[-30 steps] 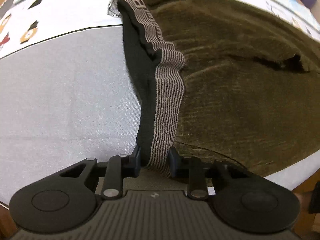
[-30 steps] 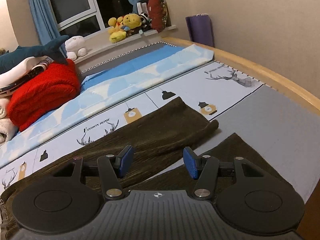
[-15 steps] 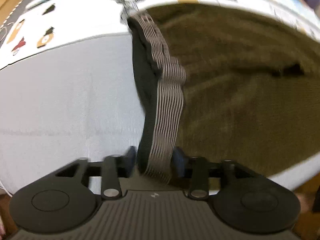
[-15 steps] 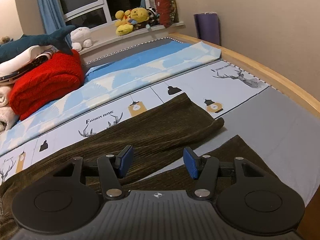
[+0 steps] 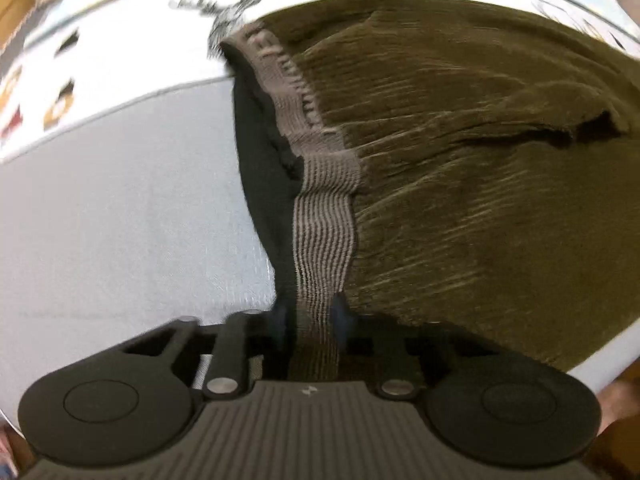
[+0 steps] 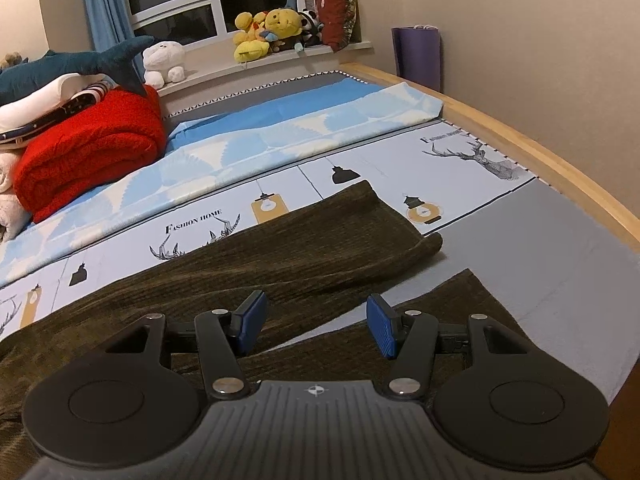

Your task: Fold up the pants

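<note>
Dark olive corduroy pants [image 5: 480, 180] lie spread on the bed. Their striped grey waistband [image 5: 324, 216] runs up from my left gripper [image 5: 310, 316], whose jaws are closing and pinch the band's near end. In the right wrist view both pant legs [image 6: 300, 248] stretch away to the right, and the near leg's hem [image 6: 460, 304] lies on the grey sheet. My right gripper [image 6: 316, 320] hovers over the gap between the legs, open, with nothing between its blue pads [image 6: 250, 322].
The bed sheet [image 6: 520, 240] is grey near me and printed white and blue farther off. A wooden bed frame [image 6: 560, 168] runs along the right. A red blanket [image 6: 88, 152], a shark plush [image 6: 72, 64] and plush toys [image 6: 272, 32] lie at the back.
The left jaws spread around the waistband, then closed tight on it, and the band now sits further in between them. The right gripper stays open and almost still.
</note>
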`<state>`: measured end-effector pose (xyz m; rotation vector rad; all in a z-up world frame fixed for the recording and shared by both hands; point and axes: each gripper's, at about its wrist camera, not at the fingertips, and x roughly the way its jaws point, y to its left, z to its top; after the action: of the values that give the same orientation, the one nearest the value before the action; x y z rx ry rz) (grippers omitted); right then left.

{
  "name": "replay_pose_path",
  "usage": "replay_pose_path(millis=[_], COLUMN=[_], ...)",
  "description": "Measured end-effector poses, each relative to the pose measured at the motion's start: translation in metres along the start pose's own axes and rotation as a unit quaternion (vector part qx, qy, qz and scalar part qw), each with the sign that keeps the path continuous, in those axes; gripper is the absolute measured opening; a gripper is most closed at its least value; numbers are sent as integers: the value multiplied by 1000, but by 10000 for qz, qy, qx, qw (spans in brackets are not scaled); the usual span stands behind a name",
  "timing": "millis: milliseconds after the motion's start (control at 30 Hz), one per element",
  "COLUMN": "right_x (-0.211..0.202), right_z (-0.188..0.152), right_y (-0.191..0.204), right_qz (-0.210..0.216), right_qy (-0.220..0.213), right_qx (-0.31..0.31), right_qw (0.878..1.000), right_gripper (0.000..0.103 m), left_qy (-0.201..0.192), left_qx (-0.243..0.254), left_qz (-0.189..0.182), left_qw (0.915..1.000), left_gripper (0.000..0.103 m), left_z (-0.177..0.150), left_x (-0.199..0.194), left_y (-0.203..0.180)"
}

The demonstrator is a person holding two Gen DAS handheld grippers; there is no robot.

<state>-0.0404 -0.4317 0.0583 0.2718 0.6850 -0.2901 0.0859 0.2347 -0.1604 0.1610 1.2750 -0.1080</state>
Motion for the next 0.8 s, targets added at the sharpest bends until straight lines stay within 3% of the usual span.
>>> replay_pose_path(millis=[133,233,333,433,567,633,700,767,800], right_x=[1,1,1,-1,-3,-3,-4,-5,-5], right_z=[1,0,1,1,1,0,0,1,1], right_y=[0,2,4,4,4,3,0,-3,-5], right_qz=[8,32,50,92,105,93,91,90,102], right_qy=[1,-1,-9,-10,-35,-26,-16,-10,-7], right_qx=[27,-25,-33,6,-46,-15,38,110,160], right_qw=[10000,10000,10000,10000,9999,10000,10000,9999,9998], right_gripper=[58,58,58,58,58,58,58,58,58], left_qy=[6,5,-9,-554,-1115,-833,-94,-178,-145], left_qx=[-230,-126,76,140,617,1090,1553,1710,1508], left_qz=[-43,53,396,644,126,75,481,529,522], left_qw=[9997,9999,9992,9963,9918,9905,9866,9837,9871], left_gripper=[9,11,29,34,35,35,35,35,35], left_z=[-3,-7,-4,-1,-7,-14,-26,-29,-26], left_x=[-4,-3,-5,-26,-43,-31,-4,-5,-7], left_y=[11,8,-2,-8,-28,-40,-46,-46,-44])
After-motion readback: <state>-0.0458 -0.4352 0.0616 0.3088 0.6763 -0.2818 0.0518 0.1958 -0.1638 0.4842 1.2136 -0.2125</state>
